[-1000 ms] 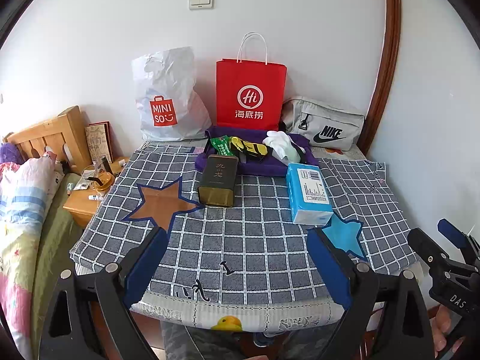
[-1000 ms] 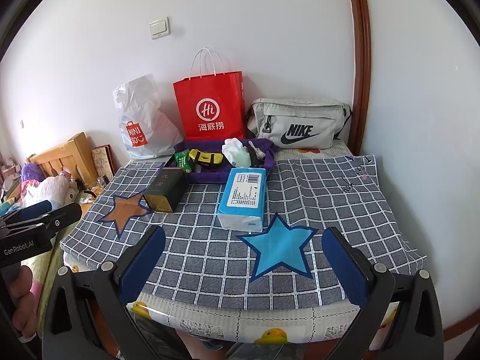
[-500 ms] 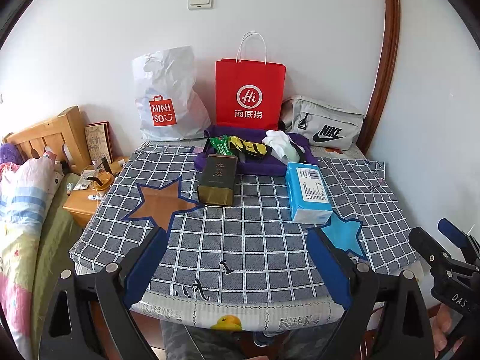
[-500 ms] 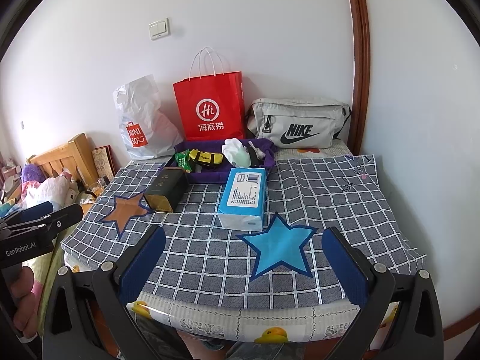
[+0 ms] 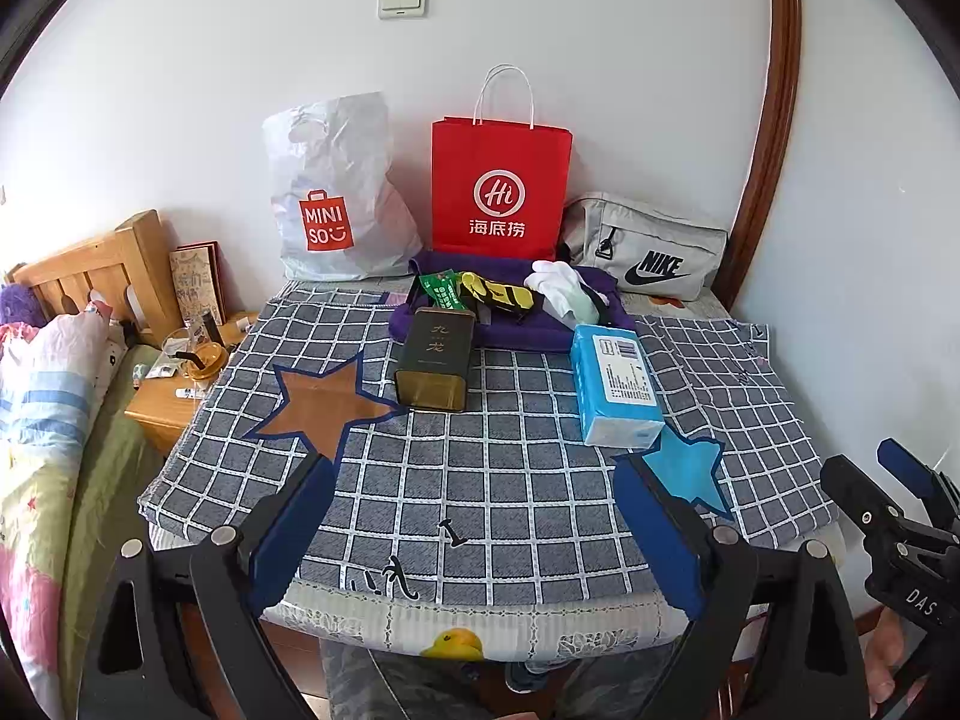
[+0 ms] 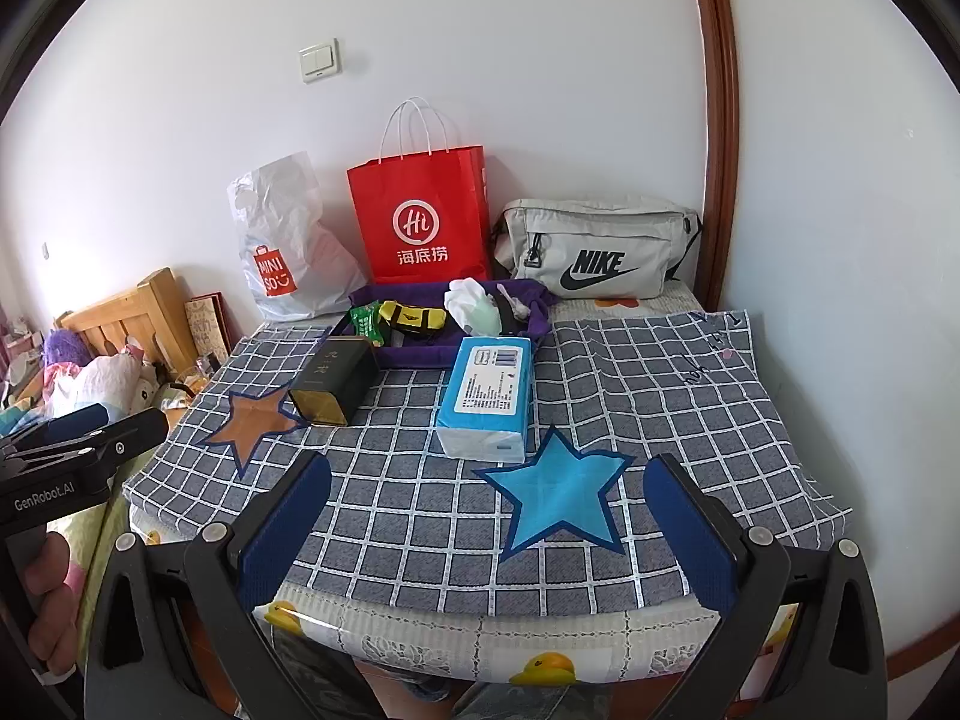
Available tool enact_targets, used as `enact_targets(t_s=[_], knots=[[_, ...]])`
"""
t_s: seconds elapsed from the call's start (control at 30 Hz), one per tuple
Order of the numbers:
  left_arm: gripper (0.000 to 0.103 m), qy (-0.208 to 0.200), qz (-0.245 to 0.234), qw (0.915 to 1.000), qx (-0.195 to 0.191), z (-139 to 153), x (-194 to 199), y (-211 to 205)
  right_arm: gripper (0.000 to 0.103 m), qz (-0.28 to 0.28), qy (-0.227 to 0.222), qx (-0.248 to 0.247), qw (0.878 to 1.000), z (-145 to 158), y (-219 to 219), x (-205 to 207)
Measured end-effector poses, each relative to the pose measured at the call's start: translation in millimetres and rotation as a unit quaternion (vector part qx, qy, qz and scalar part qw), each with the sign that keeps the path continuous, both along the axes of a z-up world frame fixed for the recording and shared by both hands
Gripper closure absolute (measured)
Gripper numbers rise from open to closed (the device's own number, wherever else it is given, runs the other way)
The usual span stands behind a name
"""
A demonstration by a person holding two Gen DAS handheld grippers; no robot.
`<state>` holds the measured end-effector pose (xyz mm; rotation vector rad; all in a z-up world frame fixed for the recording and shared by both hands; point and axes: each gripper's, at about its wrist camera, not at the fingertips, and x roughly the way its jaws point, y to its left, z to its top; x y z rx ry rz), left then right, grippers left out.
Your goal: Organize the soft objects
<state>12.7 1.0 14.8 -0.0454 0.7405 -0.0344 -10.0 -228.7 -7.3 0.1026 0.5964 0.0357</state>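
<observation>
Both tongs, left (image 5: 474,534) and right (image 6: 486,531), hang wide and empty at frame bottom. The tissue pack (image 6: 487,396) lies mid-frame; approach it squarely and pinch across its narrow sides.

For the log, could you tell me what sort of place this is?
Most likely a home bedroom: a wooden headboard with bedding beside a nightstand, and shopping bags against the wall.

The left hand-held gripper (image 5: 474,516) and right hand-held gripper (image 6: 486,516) share black frames, silver screws and blue-padded fingers (image 5: 294,531); bare skin shows.
</observation>
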Motion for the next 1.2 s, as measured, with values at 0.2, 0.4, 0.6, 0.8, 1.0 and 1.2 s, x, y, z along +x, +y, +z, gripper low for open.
enact_targets(t_s=[0.2, 0.4, 0.6, 0.8, 1.0, 1.2], knots=[[0.009, 0.0, -0.001, 1.0, 0.0, 0.4, 0.6, 1.6, 0.001, 0.0, 0.0, 0.001, 1.0, 0.0, -0.3, 0.1], [0.009, -0.001, -0.001, 1.0, 0.0, 0.1, 0.6, 1.6, 0.001, 0.0, -0.001, 0.001, 1.0, -0.1, 0.3, -0.4], [0.009, -0.002, 0.003, 1.0, 0.0, -0.8, -1.3, 1.3, 0.001, 0.001, -0.003, 0.001, 1.0, 0.0, 0.4, -2.2], [0.009, -0.003, 0.005, 1.0, 0.0, -0.3, -3.0, -1.3, 0.001, 0.002, -0.005, 0.0, 1.0, 1.0, 1.1, -1.8], [0.009, -0.003, 0.006, 1.0, 0.001, 0.1, -3.4, -2.1, 0.001, 0.001, -0.006, -0.001, 1.0, 2.2, 1.5, -3.0], [0.009, -0.006, 0.006, 1.0, -0.002, -5.1, 0.5, -4.5, 0.001, 0.004, -0.008, -0.001, 1.0, 0.3, 1.4, -2.8]])
